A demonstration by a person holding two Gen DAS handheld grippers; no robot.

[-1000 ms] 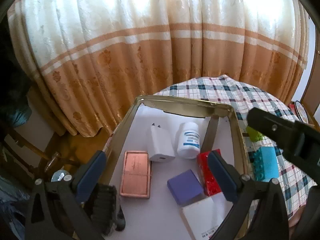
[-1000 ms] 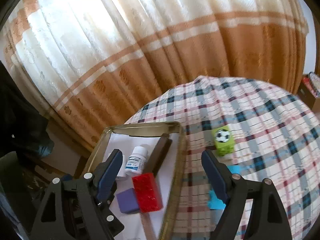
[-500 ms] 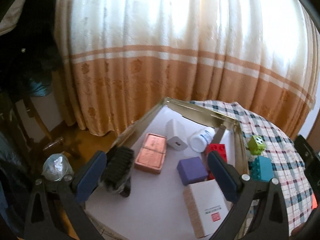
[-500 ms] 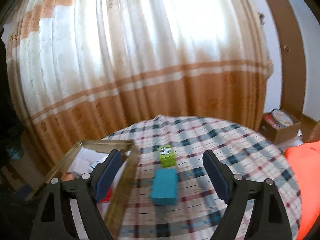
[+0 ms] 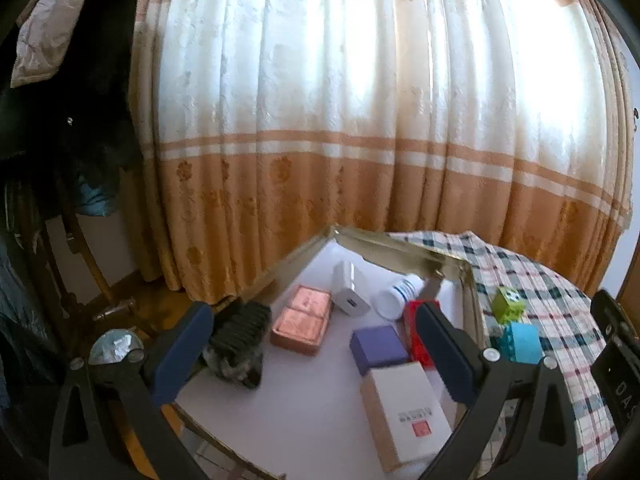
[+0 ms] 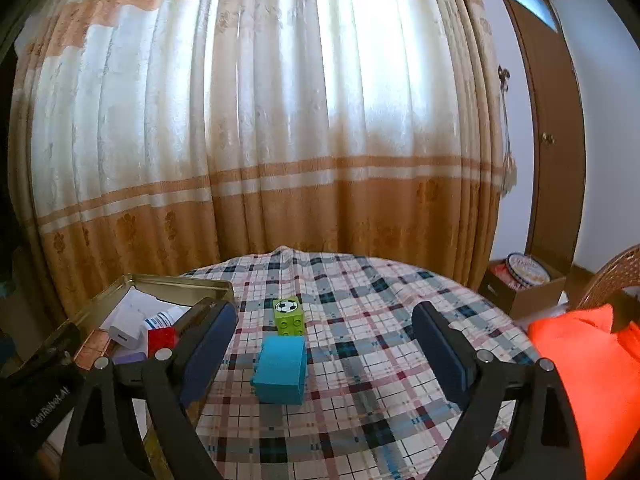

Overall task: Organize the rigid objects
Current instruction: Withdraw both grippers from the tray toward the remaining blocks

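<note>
A gold metal tin (image 5: pixel 400 246) on the plaid table holds a copper case (image 5: pixel 303 320), white charger (image 5: pixel 350 294), white pill bottle (image 5: pixel 396 298), red brick (image 5: pixel 418 332), purple block (image 5: pixel 378 348), white box (image 5: pixel 408 408) and a black brush (image 5: pixel 240 344). My left gripper (image 5: pixel 316 354) is open and empty above the tin. A blue brick (image 6: pixel 280 368) and a green brick with a football print (image 6: pixel 289 316) lie on the plaid cloth right of the tin (image 6: pixel 180 282). My right gripper (image 6: pixel 324 354) is open and empty, just before the blue brick.
A cream and orange curtain (image 6: pixel 280 140) hangs behind the table. An orange cloth (image 6: pixel 588 372) lies at the right edge. A cardboard box with a round tin (image 6: pixel 520 280) and a brown door (image 6: pixel 556 128) stand at the right. Dark clothes (image 5: pixel 60 80) hang at the left.
Both grippers have pulled back and tilted up, so more curtain shows. The right view swung right from the tin to the two bricks on the cloth. Nothing was grasped.
</note>
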